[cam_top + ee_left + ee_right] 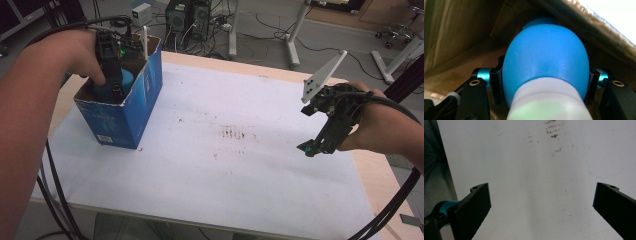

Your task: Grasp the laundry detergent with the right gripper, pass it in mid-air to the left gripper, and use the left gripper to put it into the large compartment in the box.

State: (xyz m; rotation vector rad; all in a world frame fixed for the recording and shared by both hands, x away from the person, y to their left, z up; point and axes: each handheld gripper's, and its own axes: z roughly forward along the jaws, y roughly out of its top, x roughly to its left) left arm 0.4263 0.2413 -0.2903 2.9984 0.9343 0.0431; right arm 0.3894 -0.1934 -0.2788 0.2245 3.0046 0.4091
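Note:
A round blue bulb with a white neck [546,60] sits clamped between the jaws of my left gripper [544,82], which is shut on it. That gripper [114,82] reaches down into an open blue cardboard box [130,110] at the table's left, and the blue bulb [127,80] peeks out beside it. The box's brown inner walls [456,32] surround the bulb. My right gripper [312,146] hangs above the right side of the table, tilted down. Its two black jaws stand wide apart over bare white sheet, with nothing between its fingers [475,206].
A white sheet [225,165] with brown smudges [237,134] covers the wooden table [372,165]. Cables trail from both grippers. Beyond the far edge stand computer towers [187,17], table legs and loose wires on the floor.

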